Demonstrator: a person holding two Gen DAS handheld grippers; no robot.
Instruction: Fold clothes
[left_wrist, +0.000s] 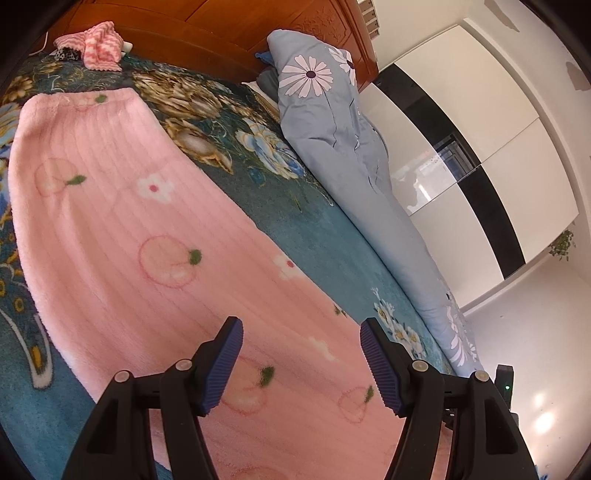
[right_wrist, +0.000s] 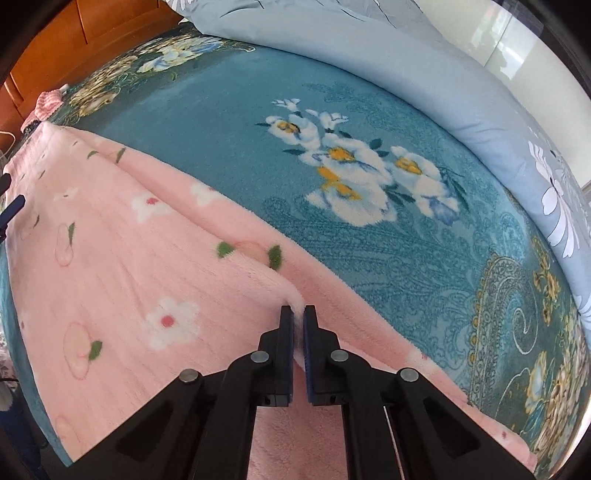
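In the left wrist view, the left gripper (left_wrist: 301, 363) hangs above the pink fleece garment (left_wrist: 147, 229) with its jaws wide apart and nothing between them. The garment lies flat on the teal flowered bed cover (left_wrist: 303, 221). A grey-blue quilt (left_wrist: 343, 147) lies at 2 o'clock, and a pink zigzag cloth (left_wrist: 101, 46) at 11 o'clock.

In the right wrist view, the right gripper (right_wrist: 298, 317) has its jaws closed on a raised fold of the pink fleece garment (right_wrist: 122, 258). The bed cover (right_wrist: 277, 147) spreads from 12 to 3 o'clock.
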